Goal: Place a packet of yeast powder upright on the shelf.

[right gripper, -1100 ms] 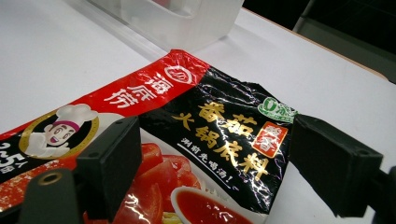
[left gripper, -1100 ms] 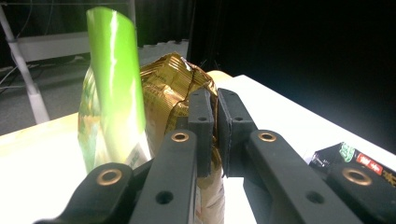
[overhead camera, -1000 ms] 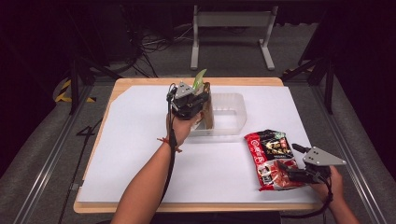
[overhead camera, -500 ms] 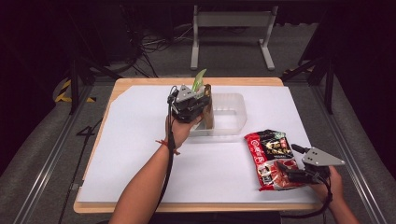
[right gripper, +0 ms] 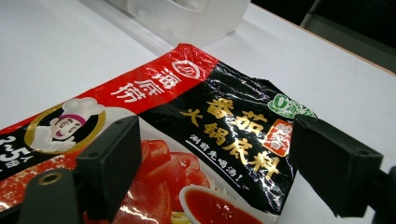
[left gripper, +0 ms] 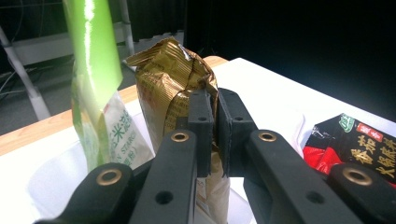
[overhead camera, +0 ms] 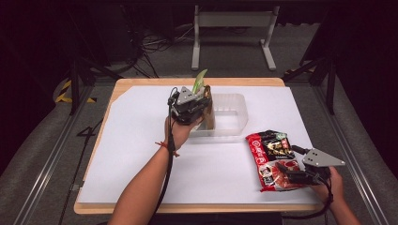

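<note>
- Left gripper (overhead camera: pixel 202 102) is sitting over the left end of the clear bin (overhead camera: pixel 238 104), jaws clamped on the gold bag (left gripper: pixel 175 88).
- In the left gripper view, both jaws are pinching the gold bag's crumpled upper part; almost no gap between them.
- Gold bag is standing upright, lower end going down into the bin (left gripper: pixel 46 182).
- Green pouch (left gripper: pixel 95 93) is standing in the bin too, just beside the gold bag, leaning a bit, top poking up above the gripper in the high view (overhead camera: pixel 200 80).
- Bin is sitting on the white sheet (overhead camera: pixel 141 140) at the far-middle of the table (overhead camera: pixel 155 84).
- Left hand (overhead camera: pixel 180 131) is wrapping the gripper body from below, forearm coming in from the bottom edge.
- Red sauce pack (overhead camera: pixel 272 157) is lying flat on the sheet, near-right, well apart from the bin.
- Right gripper (overhead camera: pixel 284 168) is resting low at the pack's near-right edge, jaws spread wide.
- In the right gripper view, the jaws are standing either side of the pack (right gripper: pixel 196 135), not touching it as far as I can tell; the pack looks to be lying under and between them.
- Right hand (overhead camera: pixel 331 183) is holding the gripper at the table's near-right corner.
- Bin (right gripper: pixel 187 18) is showing at the top of the right gripper view, beyond the pack.
</note>
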`<state>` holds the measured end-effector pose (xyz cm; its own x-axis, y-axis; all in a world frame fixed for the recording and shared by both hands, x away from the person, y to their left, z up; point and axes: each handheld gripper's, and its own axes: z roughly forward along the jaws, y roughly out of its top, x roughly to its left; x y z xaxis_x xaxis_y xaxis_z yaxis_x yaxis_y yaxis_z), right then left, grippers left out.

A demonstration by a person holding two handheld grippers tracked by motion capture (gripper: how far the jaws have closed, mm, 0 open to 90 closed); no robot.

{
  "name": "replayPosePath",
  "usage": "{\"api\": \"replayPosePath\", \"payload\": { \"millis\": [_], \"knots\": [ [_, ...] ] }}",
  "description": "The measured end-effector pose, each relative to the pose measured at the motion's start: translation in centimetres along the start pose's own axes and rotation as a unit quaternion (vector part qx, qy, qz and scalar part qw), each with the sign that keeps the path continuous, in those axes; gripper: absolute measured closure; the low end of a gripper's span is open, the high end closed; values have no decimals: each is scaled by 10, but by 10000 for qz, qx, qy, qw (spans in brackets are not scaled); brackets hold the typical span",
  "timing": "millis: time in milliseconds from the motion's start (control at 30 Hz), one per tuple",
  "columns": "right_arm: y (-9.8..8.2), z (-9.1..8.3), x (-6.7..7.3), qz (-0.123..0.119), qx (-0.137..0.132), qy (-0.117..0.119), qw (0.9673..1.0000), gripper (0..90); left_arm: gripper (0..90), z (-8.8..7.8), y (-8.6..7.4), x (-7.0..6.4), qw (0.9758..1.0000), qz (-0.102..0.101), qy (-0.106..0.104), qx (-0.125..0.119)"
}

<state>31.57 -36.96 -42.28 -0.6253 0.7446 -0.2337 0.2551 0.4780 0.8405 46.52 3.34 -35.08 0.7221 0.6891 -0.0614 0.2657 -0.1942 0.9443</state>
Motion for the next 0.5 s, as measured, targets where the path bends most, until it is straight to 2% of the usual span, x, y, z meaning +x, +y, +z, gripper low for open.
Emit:
{"api": "replayPosePath", "payload": {
  "millis": [133,367,500],
  "knots": [
    [0,0,0,9,4,3,10000,180,840,-2,0,-1,10000,17,22,6],
    [0,1,0,24,7,15,10000,181,798,-9,3,-3,9998,209,3,46],
    [0,0,-1,36,-27,-103,9999,181,766,-15,3,-3,9995,298,-36,108]
  ]
}}
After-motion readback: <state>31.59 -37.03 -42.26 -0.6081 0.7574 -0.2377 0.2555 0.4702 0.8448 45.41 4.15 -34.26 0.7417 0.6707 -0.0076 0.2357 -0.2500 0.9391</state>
